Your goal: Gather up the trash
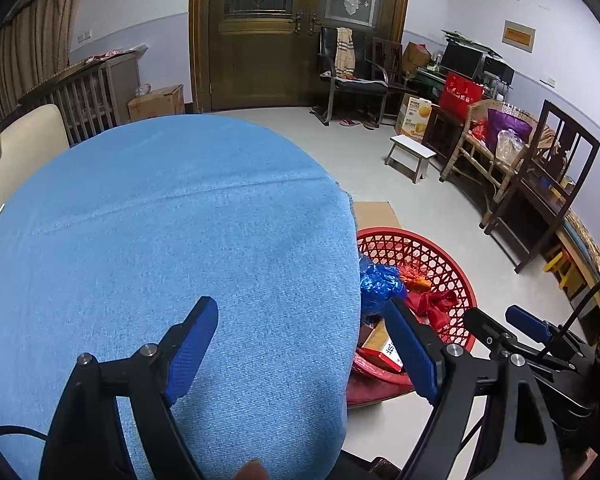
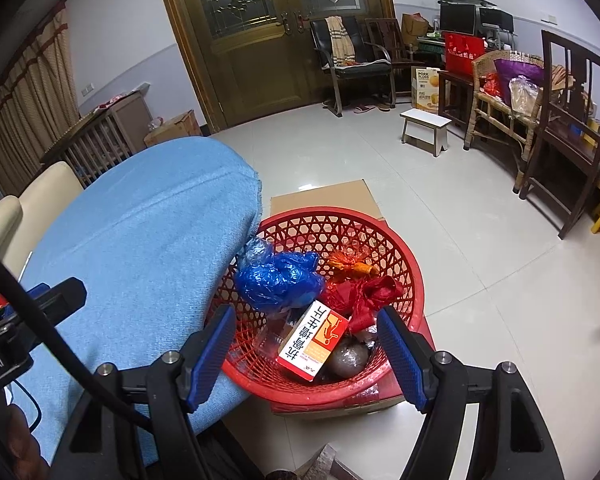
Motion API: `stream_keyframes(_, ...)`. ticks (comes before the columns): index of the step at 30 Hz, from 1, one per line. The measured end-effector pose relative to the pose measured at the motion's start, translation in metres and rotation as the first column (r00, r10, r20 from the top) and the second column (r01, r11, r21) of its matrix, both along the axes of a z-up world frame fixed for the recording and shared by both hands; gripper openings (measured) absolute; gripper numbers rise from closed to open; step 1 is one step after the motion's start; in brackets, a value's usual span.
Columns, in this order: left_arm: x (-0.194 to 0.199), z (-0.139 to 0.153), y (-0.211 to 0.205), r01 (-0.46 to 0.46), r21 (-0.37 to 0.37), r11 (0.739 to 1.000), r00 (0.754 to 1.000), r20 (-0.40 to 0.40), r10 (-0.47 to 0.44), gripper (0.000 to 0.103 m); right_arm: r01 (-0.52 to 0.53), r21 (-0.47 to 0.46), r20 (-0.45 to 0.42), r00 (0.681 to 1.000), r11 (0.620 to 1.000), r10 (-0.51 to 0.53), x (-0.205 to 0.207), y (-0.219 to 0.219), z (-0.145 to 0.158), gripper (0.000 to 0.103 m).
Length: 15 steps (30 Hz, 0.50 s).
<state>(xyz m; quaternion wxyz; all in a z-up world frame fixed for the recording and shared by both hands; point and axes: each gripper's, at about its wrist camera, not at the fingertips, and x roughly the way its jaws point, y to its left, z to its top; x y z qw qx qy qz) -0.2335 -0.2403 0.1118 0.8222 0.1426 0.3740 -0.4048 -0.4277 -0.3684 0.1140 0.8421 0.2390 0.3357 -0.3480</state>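
1. Two grippers are hovering with jaws apart and nothing between the pads: the left gripper [image 1: 306,346] is hanging over the blue cloth [image 1: 172,220], and the right gripper [image 2: 306,354] is hanging over the red basket [image 2: 404,264].
2. The carton [image 2: 314,340] is lying in the basket directly between the right jaws, without touching them.
3. The blue bag [image 2: 278,280] and red wrapper [image 2: 364,296] are lying just beyond the right fingertips.
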Motion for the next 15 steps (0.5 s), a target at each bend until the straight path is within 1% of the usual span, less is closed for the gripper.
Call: stream_keyframes(15, -0.0014, -0.0005, 0.0001, 0.016, 0.007, 1.000, 1.000, 0.010, -0.016, 0.085, -0.004, 0.000, 0.004, 1.000, 1.000, 0.004, 0.0003, 0.0014, 0.0008, 0.076)
